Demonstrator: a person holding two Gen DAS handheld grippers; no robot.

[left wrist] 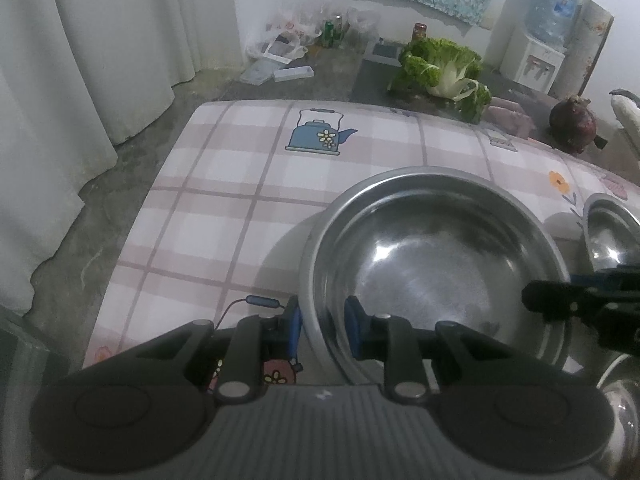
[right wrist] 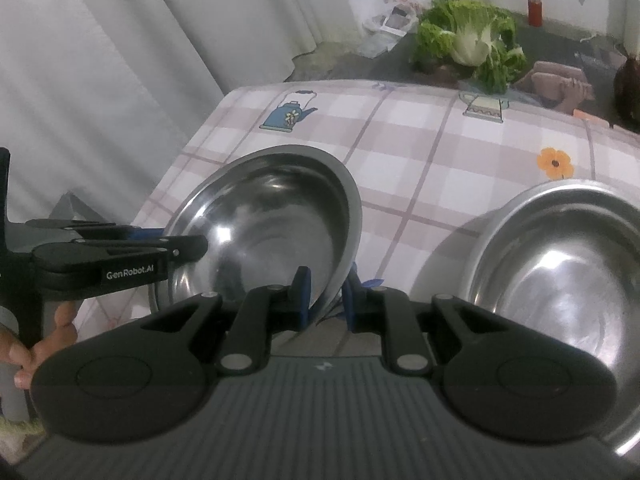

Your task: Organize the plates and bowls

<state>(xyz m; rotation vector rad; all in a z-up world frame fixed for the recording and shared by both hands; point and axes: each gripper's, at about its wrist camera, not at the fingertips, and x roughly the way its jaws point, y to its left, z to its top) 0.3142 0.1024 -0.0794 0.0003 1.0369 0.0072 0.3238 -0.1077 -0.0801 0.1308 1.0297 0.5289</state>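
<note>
Both gripping one steel bowl (left wrist: 436, 256) rim: left hand-held gripper (left wrist: 322, 330), right hand-held gripper (right wrist: 326, 294); risking slipping, clanging onto neighbouring bowl (right wrist: 560, 300) lower right.

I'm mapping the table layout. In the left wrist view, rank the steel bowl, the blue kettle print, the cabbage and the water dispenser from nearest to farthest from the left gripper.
1. steel bowl, rim between the left gripper fingers.
2. blue kettle print, mid-cloth, left.
3. cabbage, beyond the table's far edge.
4. water dispenser, far right corner.
</note>
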